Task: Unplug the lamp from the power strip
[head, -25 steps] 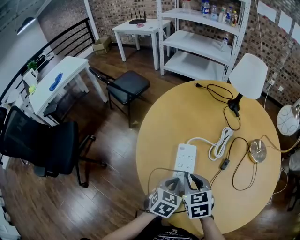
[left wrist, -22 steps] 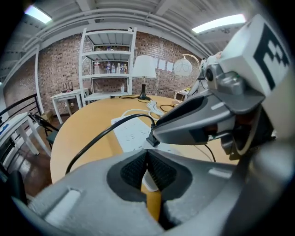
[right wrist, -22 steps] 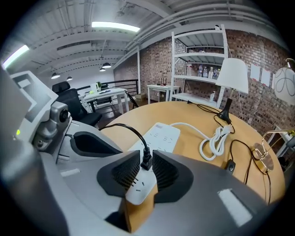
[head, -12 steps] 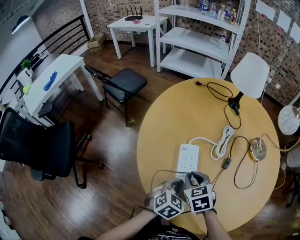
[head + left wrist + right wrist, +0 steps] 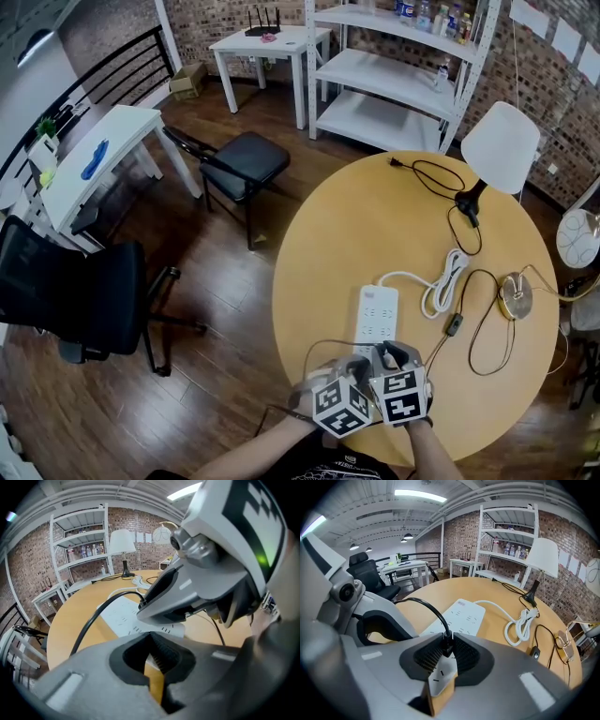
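A white power strip (image 5: 376,312) lies on the round wooden table (image 5: 375,225), and both grippers are at its near end. My right gripper (image 5: 446,646) has a black plug (image 5: 447,638) between its jaws. The jaws are closing and the ridged pads press the plug's sides, right over the strip (image 5: 459,616). The plug's black cord (image 5: 423,605) arches up and left. In the head view this gripper (image 5: 389,355) sits beside my left gripper (image 5: 349,365). The left gripper (image 5: 157,657) has its jaws together, nothing seen between them, just left of the strip's end (image 5: 129,616).
A thin black cord with an inline switch (image 5: 453,326) runs to a brass lamp base (image 5: 514,298). A white-shaded lamp (image 5: 502,145) stands at the far right, its own plug (image 5: 395,162) loose on the table. The strip's white cable (image 5: 441,286) lies coiled. A black chair (image 5: 246,161) stands left.
Both grippers have stayed at the near end of the power strip, and the strip has not shifted. Only the head view has drifted slightly.
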The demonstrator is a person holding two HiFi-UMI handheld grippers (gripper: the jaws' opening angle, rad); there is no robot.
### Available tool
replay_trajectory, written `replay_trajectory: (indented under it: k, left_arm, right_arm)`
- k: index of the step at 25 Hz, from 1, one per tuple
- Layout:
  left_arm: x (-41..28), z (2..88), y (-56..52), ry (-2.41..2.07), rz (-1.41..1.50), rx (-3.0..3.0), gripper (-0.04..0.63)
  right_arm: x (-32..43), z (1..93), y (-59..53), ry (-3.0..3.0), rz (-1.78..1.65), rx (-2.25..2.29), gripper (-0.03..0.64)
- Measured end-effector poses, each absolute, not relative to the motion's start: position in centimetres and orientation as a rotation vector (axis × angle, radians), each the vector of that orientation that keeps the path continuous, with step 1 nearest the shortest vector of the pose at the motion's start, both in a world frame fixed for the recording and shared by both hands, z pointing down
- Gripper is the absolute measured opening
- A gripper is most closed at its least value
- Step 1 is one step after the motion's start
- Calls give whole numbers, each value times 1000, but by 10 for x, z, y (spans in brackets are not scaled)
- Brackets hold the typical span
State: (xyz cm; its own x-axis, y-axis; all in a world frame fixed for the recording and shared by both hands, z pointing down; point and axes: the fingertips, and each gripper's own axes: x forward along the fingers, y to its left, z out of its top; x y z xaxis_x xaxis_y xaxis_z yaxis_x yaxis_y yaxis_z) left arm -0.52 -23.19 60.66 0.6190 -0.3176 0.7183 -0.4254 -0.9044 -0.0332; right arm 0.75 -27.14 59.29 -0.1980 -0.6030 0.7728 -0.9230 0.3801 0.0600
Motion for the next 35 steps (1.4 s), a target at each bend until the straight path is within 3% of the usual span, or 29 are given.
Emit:
replay_trajectory:
  k: [12,35]
  left_arm:
    - [-5,607,-234,-626,1151,2677,0]
    - [-8,601,-233,-691,1092,2676,2]
  right_arm:
    - [0,517,-303,-2024,416,1383,58]
    - [13,513,-281,-2014,404,1439,63]
